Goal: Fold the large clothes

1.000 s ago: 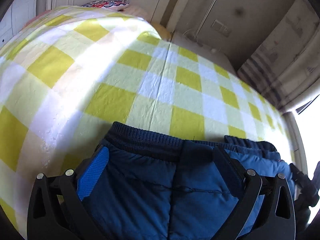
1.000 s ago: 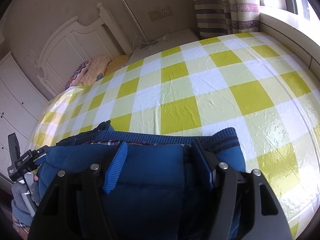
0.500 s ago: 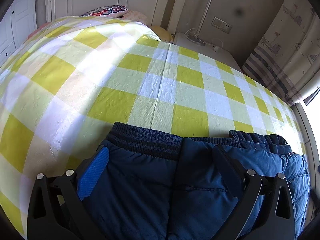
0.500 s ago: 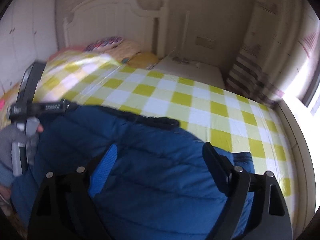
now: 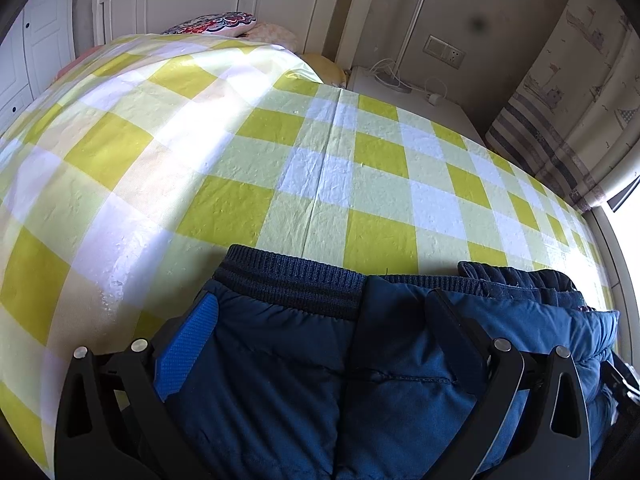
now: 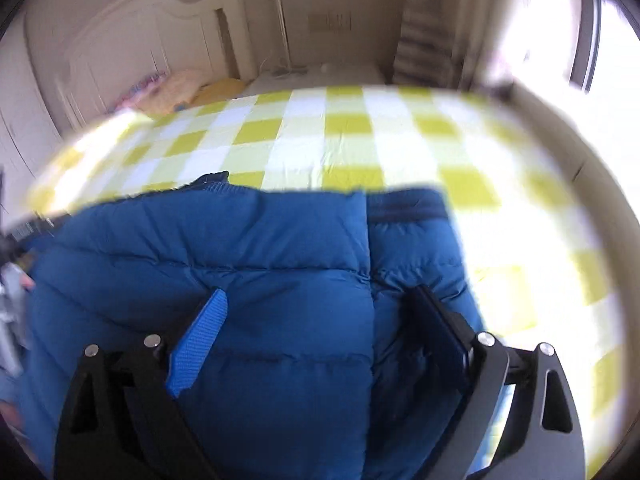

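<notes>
Left wrist: the left gripper (image 5: 320, 312) stands wide over the blue jacket (image 5: 280, 380) at bottom centre, pads clear of it. Checked bedspread (image 5: 240, 160) fills the middle; pillow (image 5: 212, 24) upper left, curtain (image 5: 560, 100) right.

Right wrist, blurred: the right gripper (image 6: 320, 312) is opening above the jacket (image 6: 260, 260), gripping nothing; headboard (image 6: 140, 32) upper left.

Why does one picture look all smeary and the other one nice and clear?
Right wrist view: smeared by motion blur, the checked bedspread fuzzy, window side washed out white. Left wrist view: sharp, showing the blue jacket stitching, with sun glare on the bedspread's left half.
</notes>
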